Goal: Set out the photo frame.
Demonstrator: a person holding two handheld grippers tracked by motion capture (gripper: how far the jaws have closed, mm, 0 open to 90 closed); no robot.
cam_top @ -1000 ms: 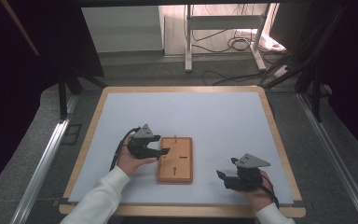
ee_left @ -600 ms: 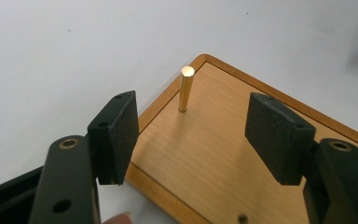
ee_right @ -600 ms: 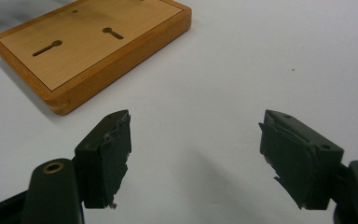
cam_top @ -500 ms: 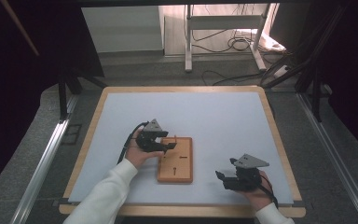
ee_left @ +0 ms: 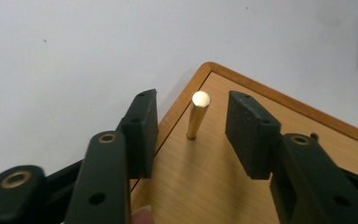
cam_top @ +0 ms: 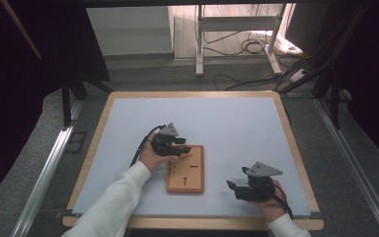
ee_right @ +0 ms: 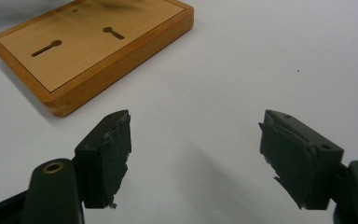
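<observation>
Since a second ago the left gripper (cam_top: 181, 146) has travelled from the table surface beside the wooden board (cam_top: 186, 169) to the board's far left corner, while the right gripper (cam_top: 236, 190) has kept its place near the table's front edge. At the left of the high view, a white-sleeved forearm (cam_top: 114, 202) reaches in and the left hand (cam_top: 150, 154) holds the left gripper with its grey three-cornered plate (cam_top: 169, 130) on top and its tips over the board's far corner. In the left gripper view its jaws stand apart, one on each side of a small upright brass peg (ee_left: 197, 115) that rises from the board (ee_left: 223, 177) close to its rounded corner; neither pad (ee_left: 143, 130) touches the peg, which sits between them, a little nearer the left one. The board lies flat on the pale blue table (cam_top: 237, 123), just ahead of and to the right of this gripper. To the right, apart from the board, the right gripper rests low in the right hand (cam_top: 271, 205), pointing toward the board. In the right gripper view its jaws gape wide with nothing between them except bare table (ee_right: 242, 84), their worn pads (ee_right: 109, 156) ragged at the edges. Ahead and to the left of these jaws the board (ee_right: 98, 44) shows two keyhole-shaped slots (ee_right: 113, 32) in its top face.
</observation>
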